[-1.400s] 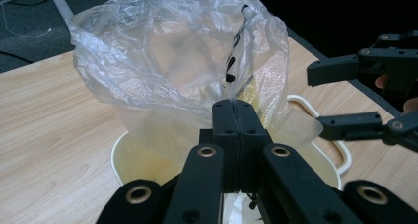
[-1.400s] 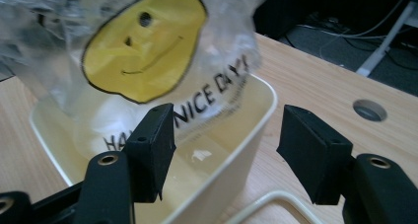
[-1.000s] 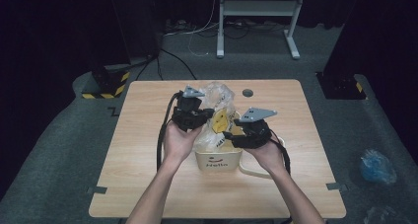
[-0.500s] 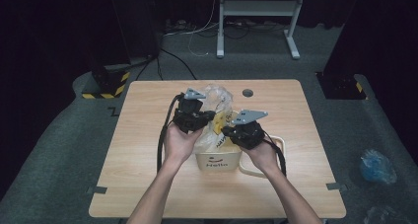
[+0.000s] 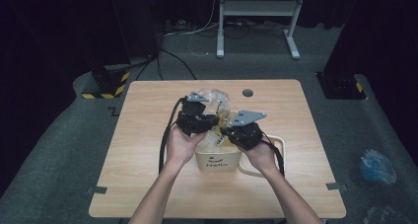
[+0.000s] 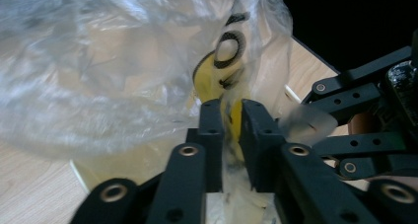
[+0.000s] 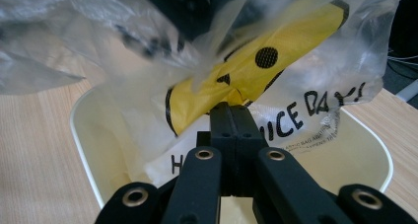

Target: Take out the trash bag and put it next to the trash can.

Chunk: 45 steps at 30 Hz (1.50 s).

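Note:
A clear plastic bag (image 5: 215,97) printed with a yellow smiley and black lettering hangs over a cream bin (image 5: 217,163) marked "Hello", at the middle of the wooden table (image 5: 148,135). My left gripper (image 5: 212,121) is at the bag's left side. In the left gripper view its jaws (image 6: 231,120) have just been opening, and a strip of the bag (image 6: 98,61) runs loosely through the narrow gap. My right gripper (image 5: 225,133) comes in from the right. In the right gripper view it (image 7: 231,110) is shut on the bag's film (image 7: 256,71) above the bin's rim (image 7: 84,150).
The bin has a loop handle (image 5: 276,157) on its right side. A round cable hole (image 5: 248,93) sits near the table's far edge. On the floor lie a blue crumpled bag (image 5: 377,167) at the right and a striped block (image 5: 106,88) at the left. A white stand (image 5: 256,21) is behind.
My right gripper has shifted a little left toward the bag. The hands otherwise stay in place over the bin.

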Tool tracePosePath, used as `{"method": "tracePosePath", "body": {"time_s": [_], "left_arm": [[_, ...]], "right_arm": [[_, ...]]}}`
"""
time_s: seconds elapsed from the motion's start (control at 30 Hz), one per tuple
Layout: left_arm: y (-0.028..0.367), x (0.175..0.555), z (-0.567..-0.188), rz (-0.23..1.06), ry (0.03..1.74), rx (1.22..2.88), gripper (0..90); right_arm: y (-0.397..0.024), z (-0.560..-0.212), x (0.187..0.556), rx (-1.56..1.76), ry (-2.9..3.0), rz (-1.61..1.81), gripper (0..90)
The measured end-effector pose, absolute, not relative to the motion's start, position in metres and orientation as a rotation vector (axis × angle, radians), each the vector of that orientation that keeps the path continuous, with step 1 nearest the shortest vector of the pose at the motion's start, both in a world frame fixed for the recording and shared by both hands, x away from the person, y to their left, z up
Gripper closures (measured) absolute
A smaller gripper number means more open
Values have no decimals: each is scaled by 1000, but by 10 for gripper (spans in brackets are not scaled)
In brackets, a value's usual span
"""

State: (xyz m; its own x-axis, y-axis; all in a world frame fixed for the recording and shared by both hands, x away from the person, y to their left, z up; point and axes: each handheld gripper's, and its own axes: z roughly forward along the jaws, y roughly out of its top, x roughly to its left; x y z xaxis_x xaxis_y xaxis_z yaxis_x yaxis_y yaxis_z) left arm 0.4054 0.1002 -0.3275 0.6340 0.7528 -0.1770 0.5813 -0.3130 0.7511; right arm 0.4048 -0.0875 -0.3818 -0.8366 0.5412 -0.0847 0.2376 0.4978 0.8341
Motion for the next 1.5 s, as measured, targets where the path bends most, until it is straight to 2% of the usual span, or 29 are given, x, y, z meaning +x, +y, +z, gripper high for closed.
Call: {"method": "tracePosePath", "body": {"time_s": [0.23, 0.5, 0.73, 0.97, 1.23, 1.5], "left_arm": [[95, 408, -333, 248, 1054, 2039, 736], [88, 407, -333, 257, 1034, 2056, 867], [86, 405, -332, 299, 1023, 2056, 899], [92, 404, -327, 325, 1026, 2040, 900], [97, 404, -320, 335, 1025, 2027, 900], [107, 401, -308, 353, 1024, 1998, 900]], "right_arm": [[-86, -379, 402, 632, 2397, 1287, 900], [-85, -379, 400, 608, 2380, 1278, 900], [-86, -379, 400, 611, 2367, 1286, 900], [-90, -383, 401, 656, 2366, 1291, 741], [-103, -384, 400, 718, 2334, 1322, 611], [-124, -383, 395, 779, 2269, 1367, 546]]}}
